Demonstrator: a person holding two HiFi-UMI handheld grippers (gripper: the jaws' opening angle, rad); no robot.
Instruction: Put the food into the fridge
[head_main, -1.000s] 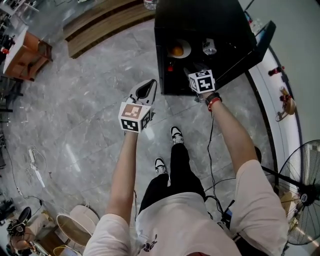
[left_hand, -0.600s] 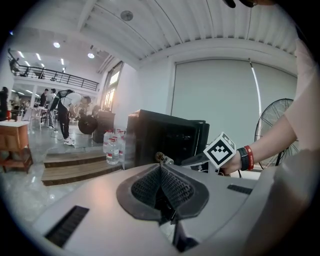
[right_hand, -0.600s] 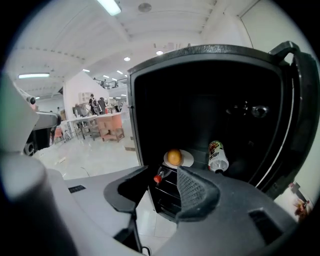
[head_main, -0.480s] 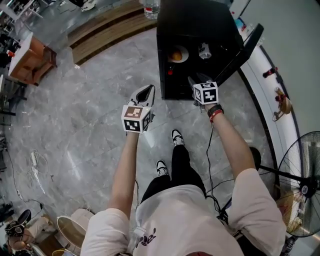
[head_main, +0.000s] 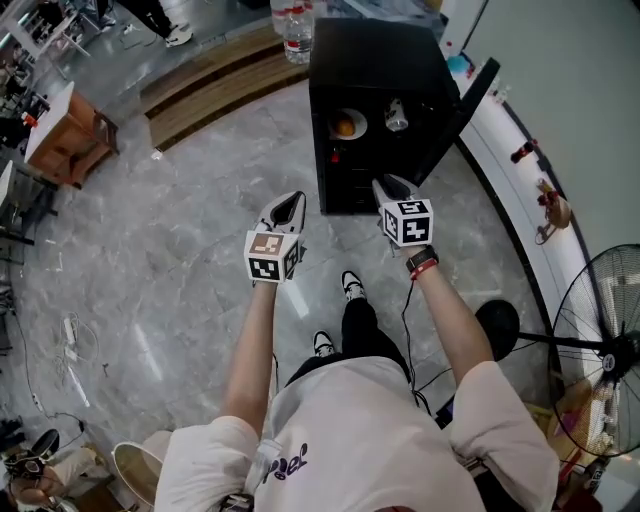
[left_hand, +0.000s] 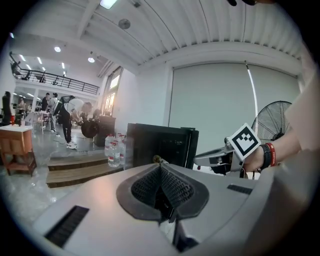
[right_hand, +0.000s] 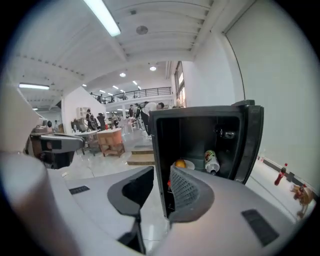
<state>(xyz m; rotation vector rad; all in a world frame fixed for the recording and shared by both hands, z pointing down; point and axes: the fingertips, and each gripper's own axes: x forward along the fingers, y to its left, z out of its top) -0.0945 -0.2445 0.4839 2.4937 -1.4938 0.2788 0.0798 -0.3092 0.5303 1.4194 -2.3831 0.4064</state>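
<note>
Head view: round orange food (head_main: 345, 127) is stowed in black boxy fridge (head_main: 375, 55).
Left gripper (left_hand: 160, 165): jaws together, empty.
Right gripper (right_hand: 161, 171): jaws apart, closing, empty.
Next: black fridge door (head_main: 462, 102) is to be swung to.

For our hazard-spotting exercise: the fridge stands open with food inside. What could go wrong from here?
1. The bottle lies on its side beside the plate with the orange; a hard push on the door might set it rolling.
2. The door stands wide open, so the fridge likely warms until it is shut.
3. A cable hangs from the right wrist towards the feet; it could snag or trip the person.
</note>
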